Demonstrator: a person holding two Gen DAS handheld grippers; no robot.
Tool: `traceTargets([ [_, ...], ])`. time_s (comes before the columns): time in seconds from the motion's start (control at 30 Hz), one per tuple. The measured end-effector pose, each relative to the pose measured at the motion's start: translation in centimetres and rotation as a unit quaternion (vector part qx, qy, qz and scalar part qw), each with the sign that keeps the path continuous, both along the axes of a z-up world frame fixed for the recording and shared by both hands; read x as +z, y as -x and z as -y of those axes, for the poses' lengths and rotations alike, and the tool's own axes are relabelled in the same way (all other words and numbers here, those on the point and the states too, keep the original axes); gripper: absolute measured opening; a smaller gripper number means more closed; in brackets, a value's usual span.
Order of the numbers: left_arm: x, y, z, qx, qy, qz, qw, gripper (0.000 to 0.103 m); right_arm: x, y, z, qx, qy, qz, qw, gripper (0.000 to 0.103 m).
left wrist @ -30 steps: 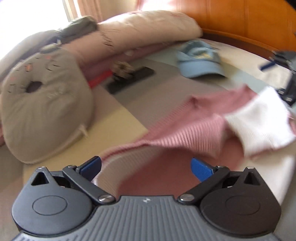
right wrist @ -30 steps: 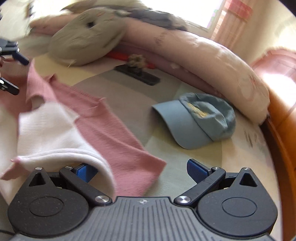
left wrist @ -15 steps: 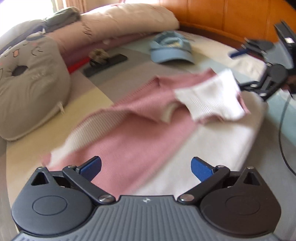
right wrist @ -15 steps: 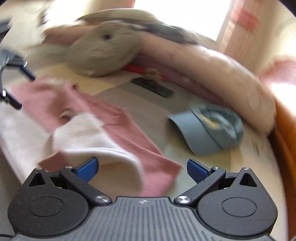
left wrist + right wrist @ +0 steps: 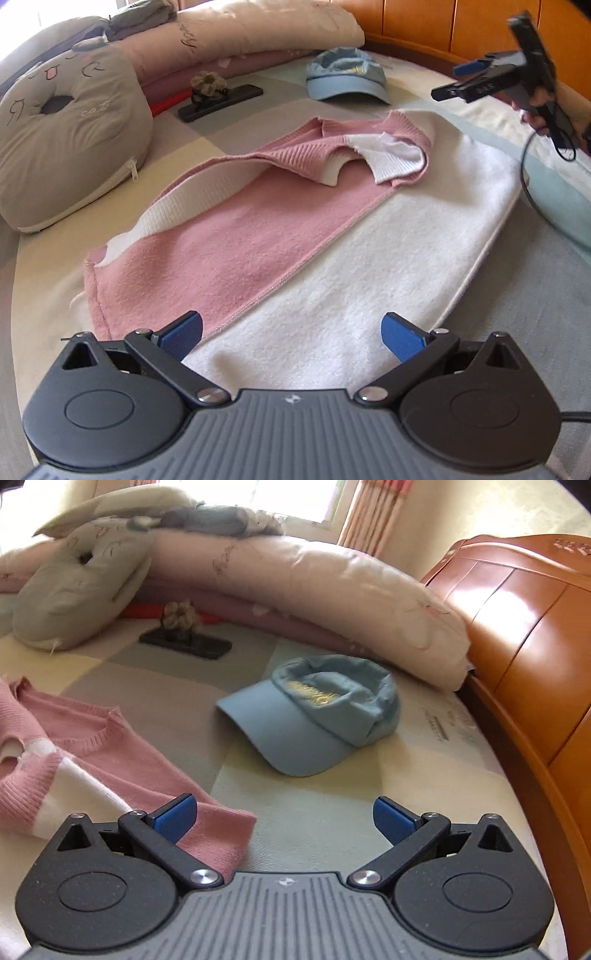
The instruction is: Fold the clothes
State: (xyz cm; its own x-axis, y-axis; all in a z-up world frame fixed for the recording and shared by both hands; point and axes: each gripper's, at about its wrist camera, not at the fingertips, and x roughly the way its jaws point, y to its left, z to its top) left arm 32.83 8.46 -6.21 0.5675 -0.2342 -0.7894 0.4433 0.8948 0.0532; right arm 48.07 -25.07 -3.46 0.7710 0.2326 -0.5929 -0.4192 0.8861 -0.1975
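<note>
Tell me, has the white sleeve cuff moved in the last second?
Yes. The white sleeve cuff, earlier lifted at the right gripper, now lies folded across the pink sweater, nearer the cat pillow. Both grippers are open.

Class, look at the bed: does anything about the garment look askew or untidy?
Yes. The pink and white knitted sweater lies mostly flat, but its folded-in sleeve sits bunched and rumpled near the collar, cuff gaping open.

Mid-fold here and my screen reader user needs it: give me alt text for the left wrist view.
A pink and white sweater lies spread on the bed, one sleeve folded across its chest, just ahead of the open, empty left claw. Beyond it sit a blue cap, a grey cat cushion and a dark phone; the right claw hovers at upper right.
</note>
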Motion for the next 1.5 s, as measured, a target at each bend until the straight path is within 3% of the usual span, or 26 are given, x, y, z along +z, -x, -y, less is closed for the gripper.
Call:
traceTargets([
  [0.1,-0.5,-0.2,0.0,0.001,0.003,-0.009,1.0000,0.102,0.8,2.6,-1.0,0.109,-0.014,0.018,0.994,0.103],
  [0.17,-0.9,-0.4,0.2,0.003,-0.002,-0.013,0.9999,0.102,0.2,3.5,-3.1,0.170,0.045,0.022,0.984,0.103],
  [0.27,-1.2,-0.5,0.2,0.004,0.002,-0.016,0.9999,0.102,-1.7,3.4,-5.9,0.214,0.138,0.004,0.967,0.098],
  [0.33,-1.3,-0.6,0.1,0.005,0.003,-0.017,0.9998,0.102,-2.8,2.9,-6.9,0.229,0.159,-0.012,0.960,0.097],
  [0.43,-1.4,-0.8,0.0,0.009,0.002,-0.016,0.9998,0.102,-3.1,1.0,-7.2,0.204,0.130,-0.022,0.970,0.097],
  [0.53,-1.5,-0.9,-0.3,0.014,0.003,-0.016,0.9998,0.102,-2.6,-2.0,-5.4,0.108,0.076,-0.025,0.991,0.097],
  [0.67,-1.5,-0.9,-0.5,0.012,0.004,-0.014,0.9998,0.102,-2.2,-3.4,-2.5,0.023,0.029,-0.027,0.999,0.097],
  [0.73,-1.4,-0.9,-0.5,0.013,0.003,-0.010,0.9999,0.102,-2.0,-2.9,-1.7,0.007,0.024,-0.019,0.999,0.097],
  [0.87,-1.4,-0.5,-0.6,0.020,0.010,-0.004,0.9997,0.102,-0.9,-0.1,-1.5,0.062,-0.031,-0.022,0.997,0.097],
  [0.97,-1.7,0.0,-1.0,0.028,0.017,-0.004,0.9994,0.102,-0.8,3.2,-1.5,0.141,-0.079,-0.041,0.986,0.098],
  [1.07,-2.0,0.6,-1.3,0.036,0.024,-0.005,0.9990,0.102,-2.4,6.6,-1.6,0.192,-0.096,-0.068,0.974,0.098],
  [1.23,-2.3,2.1,-1.8,0.050,0.031,-0.001,0.9983,0.102,-6.1,11.3,-0.1,0.173,-0.071,-0.091,0.978,0.099],
  [1.27,-2.3,2.7,-1.9,0.048,0.028,0.002,0.9984,0.102,-6.2,11.8,0.4,0.162,-0.082,-0.112,0.977,0.101],
  [1.33,-2.2,3.5,-1.8,0.037,0.017,0.001,0.9992,0.102,-6.3,13.4,1.3,0.153,-0.091,-0.112,0.978,0.102],
  [1.43,-1.8,3.9,-1.7,0.025,0.003,0.003,0.9997,0.102,-5.8,15.2,0.7,0.158,-0.046,-0.108,0.980,0.103],
  [1.5,-1.1,3.6,-1.7,0.031,0.011,0.013,0.9994,0.102,-4.7,15.3,0.4,0.158,-0.044,-0.114,0.980,0.103],
])
